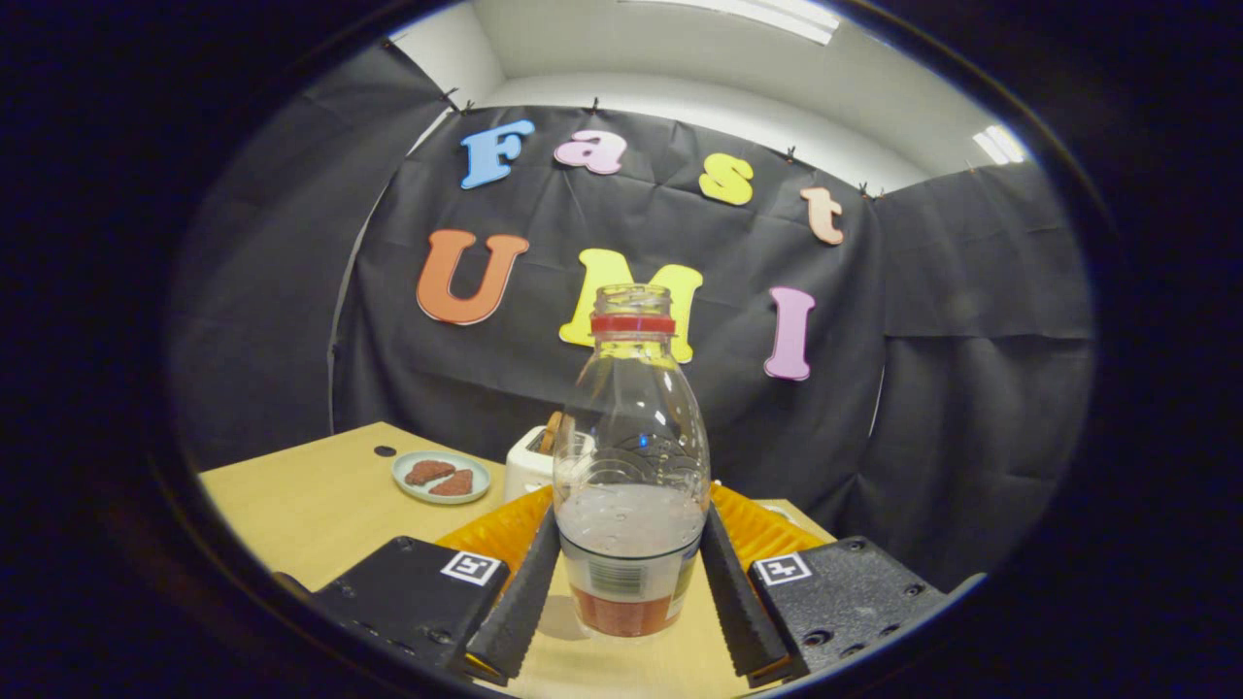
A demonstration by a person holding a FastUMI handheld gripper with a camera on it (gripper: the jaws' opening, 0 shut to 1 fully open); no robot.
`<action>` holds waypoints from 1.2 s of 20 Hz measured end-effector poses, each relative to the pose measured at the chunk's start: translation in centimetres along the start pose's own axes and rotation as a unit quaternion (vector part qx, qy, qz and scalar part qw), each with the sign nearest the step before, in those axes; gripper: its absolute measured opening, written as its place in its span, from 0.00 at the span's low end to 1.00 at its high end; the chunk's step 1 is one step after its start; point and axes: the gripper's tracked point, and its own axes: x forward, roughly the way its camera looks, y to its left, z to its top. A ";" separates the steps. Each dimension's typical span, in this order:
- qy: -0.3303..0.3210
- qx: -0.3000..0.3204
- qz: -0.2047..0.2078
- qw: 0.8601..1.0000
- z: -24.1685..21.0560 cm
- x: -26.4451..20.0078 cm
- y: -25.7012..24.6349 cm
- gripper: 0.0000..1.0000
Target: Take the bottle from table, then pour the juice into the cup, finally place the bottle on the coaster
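A clear plastic bottle (631, 456) stands upright between my fingers, uncapped, with a red ring around its neck. A little reddish juice (621, 614) lies at its bottom, below a label band. My gripper (631, 516) is shut on the bottle, one finger pressing each side of its lower body. The bottle's base is at or just above the wooden table (311, 505); I cannot tell which. Right behind the bottle an orange ridged mat (767, 529) lies on the table, partly hidden by the bottle and fingers.
A white toaster (529, 464) stands beyond the bottle to the left. Further left, a pale green plate (442, 477) holds two reddish-brown pieces, with a small dark hole (385, 450) in the tabletop near it. Black cloth walls close off the back and sides.
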 end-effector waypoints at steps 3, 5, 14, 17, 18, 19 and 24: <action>0.009 0.016 0.005 1.000 -1.7 2.1 0.4 0.80; 0.020 0.027 0.008 0.999 -3.4 3.5 0.7 0.81; 0.040 0.065 0.036 0.996 -9.9 7.6 2.9 0.81; 0.048 0.076 0.044 0.995 -11.5 8.5 3.6 0.82; 0.047 0.079 0.046 0.995 -11.9 8.8 3.8 0.82; 0.046 0.080 0.047 0.995 -12.0 8.9 3.8 0.82; 0.047 0.085 0.051 0.994 -13.4 9.5 4.1 0.83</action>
